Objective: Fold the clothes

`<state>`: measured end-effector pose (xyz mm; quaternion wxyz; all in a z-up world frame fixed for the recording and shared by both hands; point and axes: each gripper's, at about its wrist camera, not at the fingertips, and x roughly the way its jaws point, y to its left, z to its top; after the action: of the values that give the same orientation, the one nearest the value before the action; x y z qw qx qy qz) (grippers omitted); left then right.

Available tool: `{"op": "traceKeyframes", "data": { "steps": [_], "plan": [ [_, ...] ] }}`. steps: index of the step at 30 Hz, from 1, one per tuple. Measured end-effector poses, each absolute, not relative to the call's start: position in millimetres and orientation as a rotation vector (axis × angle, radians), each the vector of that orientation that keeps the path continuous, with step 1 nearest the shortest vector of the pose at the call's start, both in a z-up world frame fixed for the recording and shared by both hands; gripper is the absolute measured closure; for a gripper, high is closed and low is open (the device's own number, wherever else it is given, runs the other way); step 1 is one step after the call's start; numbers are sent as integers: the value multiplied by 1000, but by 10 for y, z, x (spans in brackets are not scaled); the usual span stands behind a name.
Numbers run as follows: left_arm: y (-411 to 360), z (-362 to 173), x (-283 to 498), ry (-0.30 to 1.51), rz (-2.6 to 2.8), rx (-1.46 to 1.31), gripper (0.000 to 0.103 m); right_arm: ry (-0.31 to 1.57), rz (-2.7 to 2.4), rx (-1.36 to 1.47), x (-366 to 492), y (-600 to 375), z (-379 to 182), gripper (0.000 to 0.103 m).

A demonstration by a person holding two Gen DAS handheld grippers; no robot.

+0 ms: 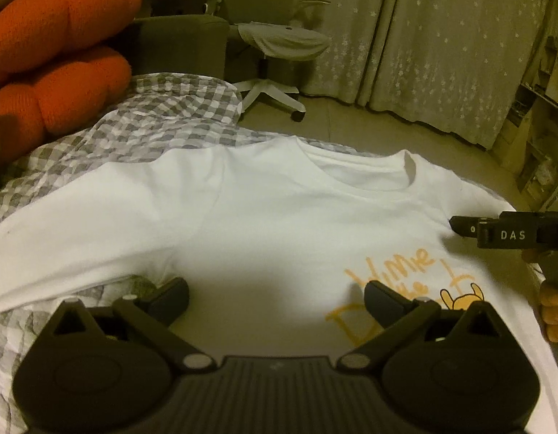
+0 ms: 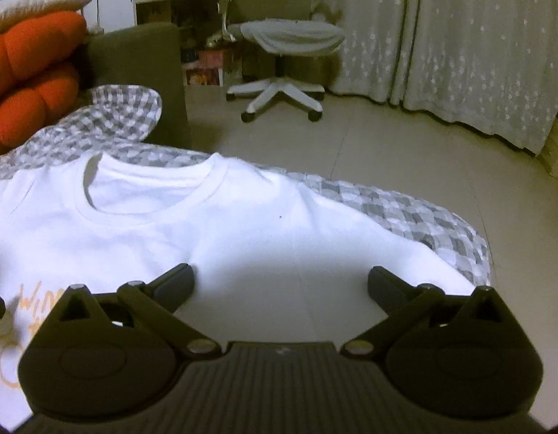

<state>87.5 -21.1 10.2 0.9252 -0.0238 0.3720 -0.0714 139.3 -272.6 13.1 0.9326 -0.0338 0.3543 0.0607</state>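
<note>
Nearest to me, the left gripper (image 1: 276, 298) has its fingers spread wide with nothing between them but the white T-shirt (image 1: 264, 217) lying flat underneath; I judge I have them apart like this so I can pick a fresh hold on the cloth. The right gripper (image 2: 280, 284) is the same, fingers fully apart and empty over the shirt's other shoulder side. Just beyond the left fingers lies the orange printed lettering (image 1: 398, 289), and the right gripper's tip pokes in from the right edge of that view. The shirt lies chest-up and spread out on the checked bedspread (image 2: 405, 209), sleeves out to each side, which suits folding inward from both edges. Past both sets of fingers sits the round collar (image 2: 148, 188), at the far edge of the bed. Further off are an orange cushion (image 1: 58, 58), a white swivel chair (image 2: 286, 58) and star-patterned curtains (image 2: 460, 47).
</note>
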Motion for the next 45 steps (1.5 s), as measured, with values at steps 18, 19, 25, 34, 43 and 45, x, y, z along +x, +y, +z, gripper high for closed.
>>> {"op": "traceKeyframes", "data": {
  "steps": [18,19,25,34,43,45],
  "plan": [
    [-319,196,774,765,-129,111,1,661,96,-64,1255,-2631,109,0],
    [-316,201,771,767,-126,113,1,660,101,-71,1245,-2606,111,1],
    [-294,181,761,773,-123,112,1,656,118,-88,1193,-2465,130,19],
    [-228,171,757,789,-123,90,4,629,98,-87,1145,-2474,185,55],
    [-18,138,808,816,-105,43,10,658,145,-82,1090,-2515,146,80],
    [73,150,815,835,-107,10,10,662,131,-84,1091,-2600,155,80]
  ]
}}
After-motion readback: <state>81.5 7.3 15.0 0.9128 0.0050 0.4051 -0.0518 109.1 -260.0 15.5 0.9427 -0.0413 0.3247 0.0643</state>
